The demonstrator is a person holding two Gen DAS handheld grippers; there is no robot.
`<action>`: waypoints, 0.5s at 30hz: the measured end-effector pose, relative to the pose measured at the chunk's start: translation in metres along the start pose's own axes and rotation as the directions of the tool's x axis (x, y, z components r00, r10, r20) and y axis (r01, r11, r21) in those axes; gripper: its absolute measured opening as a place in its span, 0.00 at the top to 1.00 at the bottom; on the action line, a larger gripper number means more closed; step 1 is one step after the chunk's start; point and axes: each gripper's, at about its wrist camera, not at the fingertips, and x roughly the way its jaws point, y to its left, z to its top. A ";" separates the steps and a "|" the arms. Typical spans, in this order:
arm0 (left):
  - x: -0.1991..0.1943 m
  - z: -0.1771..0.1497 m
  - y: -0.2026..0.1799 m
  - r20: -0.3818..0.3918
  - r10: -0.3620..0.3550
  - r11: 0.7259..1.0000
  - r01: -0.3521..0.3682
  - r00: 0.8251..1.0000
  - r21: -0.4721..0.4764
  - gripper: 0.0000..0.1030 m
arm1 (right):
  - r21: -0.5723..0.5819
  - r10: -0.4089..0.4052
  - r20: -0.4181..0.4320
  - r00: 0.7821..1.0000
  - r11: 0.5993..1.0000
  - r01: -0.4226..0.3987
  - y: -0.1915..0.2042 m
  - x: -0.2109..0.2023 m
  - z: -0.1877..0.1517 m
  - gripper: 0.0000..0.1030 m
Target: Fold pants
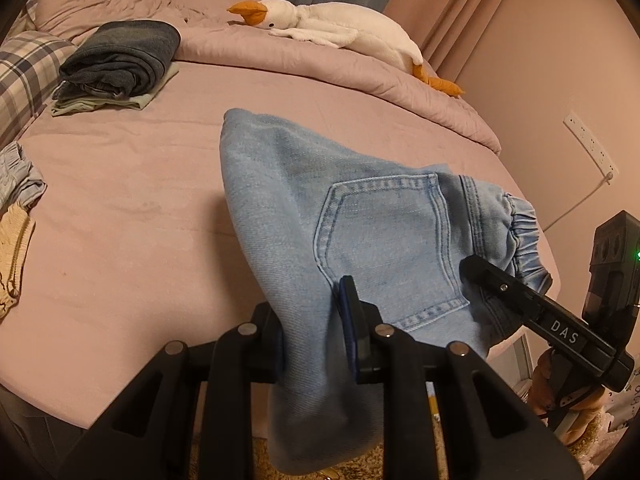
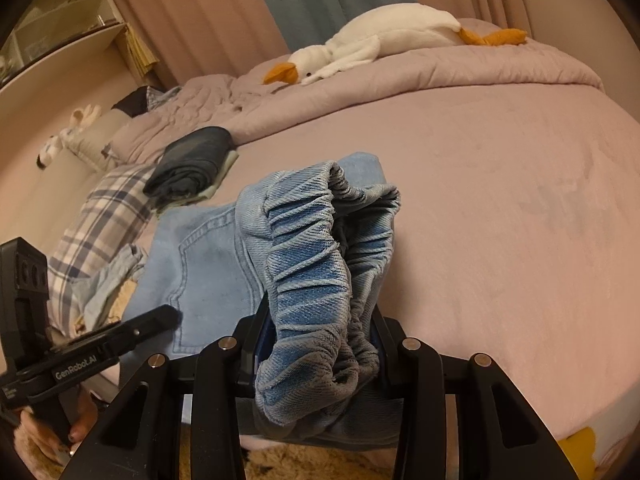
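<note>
Left wrist: jaws pinch soft twill denim pants (image 1: 360,220).

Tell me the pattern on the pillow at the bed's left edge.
Plaid: the pillow is checked in grey-blue and white, seen best in the right wrist view.

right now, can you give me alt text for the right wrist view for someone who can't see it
The right gripper is clamped on the gathered elastic waistband of light blue jeans, lifted over a pink bed. The left gripper reaches in from the lower left. Behind them sit a stack of folded clothes and a white plush goose.
</note>
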 end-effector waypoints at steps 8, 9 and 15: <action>0.008 0.014 0.005 0.010 0.012 1.000 -0.013 1.000 0.003 0.79 | -0.032 -0.026 0.004 1.000 0.999 0.026 0.009 0.008 0.008 0.59; 0.010 0.016 0.006 0.010 0.013 1.000 -0.013 1.000 0.004 0.79 | -0.032 -0.027 0.003 1.000 0.999 0.027 0.009 0.009 0.010 0.60; 0.029 0.032 0.011 0.011 0.028 0.999 -0.028 1.000 0.019 0.79 | -0.036 -0.051 0.002 0.999 0.998 0.051 0.007 0.025 0.024 0.59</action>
